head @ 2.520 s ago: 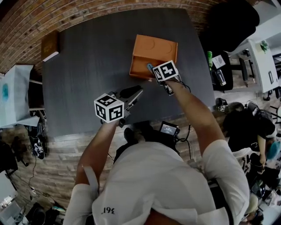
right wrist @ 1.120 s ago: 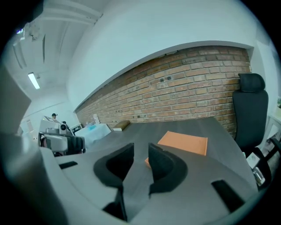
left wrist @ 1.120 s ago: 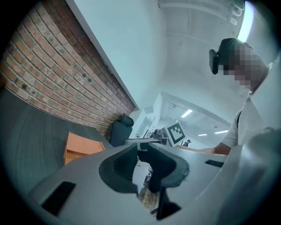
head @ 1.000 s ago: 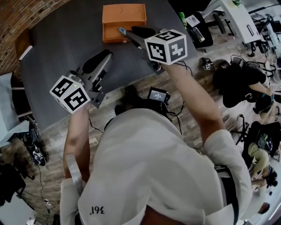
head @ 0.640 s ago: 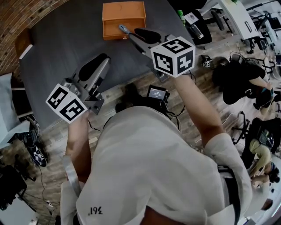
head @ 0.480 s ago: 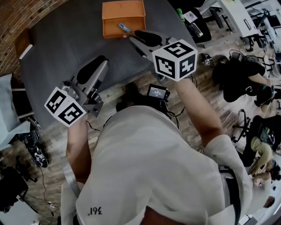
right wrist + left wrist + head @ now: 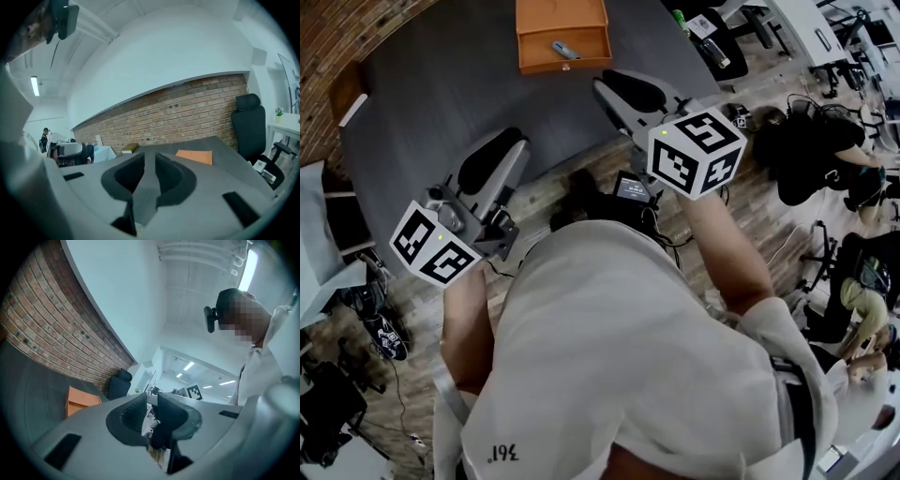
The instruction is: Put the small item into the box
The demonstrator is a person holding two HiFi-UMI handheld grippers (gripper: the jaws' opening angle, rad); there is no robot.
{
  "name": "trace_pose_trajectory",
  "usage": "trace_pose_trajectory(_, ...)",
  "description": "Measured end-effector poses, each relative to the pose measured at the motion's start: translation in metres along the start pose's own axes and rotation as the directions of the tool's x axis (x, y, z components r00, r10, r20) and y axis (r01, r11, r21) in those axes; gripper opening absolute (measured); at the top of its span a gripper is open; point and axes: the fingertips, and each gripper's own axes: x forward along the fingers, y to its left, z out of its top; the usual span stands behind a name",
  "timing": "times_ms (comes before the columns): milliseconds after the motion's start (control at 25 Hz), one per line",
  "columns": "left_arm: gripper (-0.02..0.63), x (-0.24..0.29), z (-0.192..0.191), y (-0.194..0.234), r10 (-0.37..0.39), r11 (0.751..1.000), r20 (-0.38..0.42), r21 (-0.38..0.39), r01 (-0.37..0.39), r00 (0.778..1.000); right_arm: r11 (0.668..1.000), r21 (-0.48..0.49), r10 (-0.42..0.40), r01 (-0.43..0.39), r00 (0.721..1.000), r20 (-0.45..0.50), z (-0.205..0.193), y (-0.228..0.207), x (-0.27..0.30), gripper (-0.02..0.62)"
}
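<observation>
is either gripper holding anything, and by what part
Nothing is held. Left gripper and right gripper are empty; the right's jaws have just been closing on nothing. The small item lies in the box.

Orange box (image 7: 540, 19) up at twelve o'clock, far edge clipped by the frame; small item (image 7: 563, 50) inside, too small to identify.

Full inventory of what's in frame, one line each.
table: 1, dark grey, centre
box: 1, orange, open, table's far side
small item: 1, grey-blue, inside box
book: 1, brown, table's left corner
chair: 1, black, beside table's right
brick wall: 1, red-brown, behind table
bystander: at least 1, dark clothes, right of table
wearer: white shirt, bottom
left gripper: 1, grey, near table's front; fingers slightly apart, empty
right gripper: 1, grey, same; fingers have just been closing, nothing between
</observation>
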Motion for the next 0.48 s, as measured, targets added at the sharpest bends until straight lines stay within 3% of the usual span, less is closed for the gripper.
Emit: trace_pose_trajectory(480,0.072,-0.026,-0.017,-0.021,-0.023,1.000,-0.020,-0.007,0.023,1.000,0.996,0.042,-0.076,0.075,0.997,0.026,-0.017,0.009,-0.042,0.054)
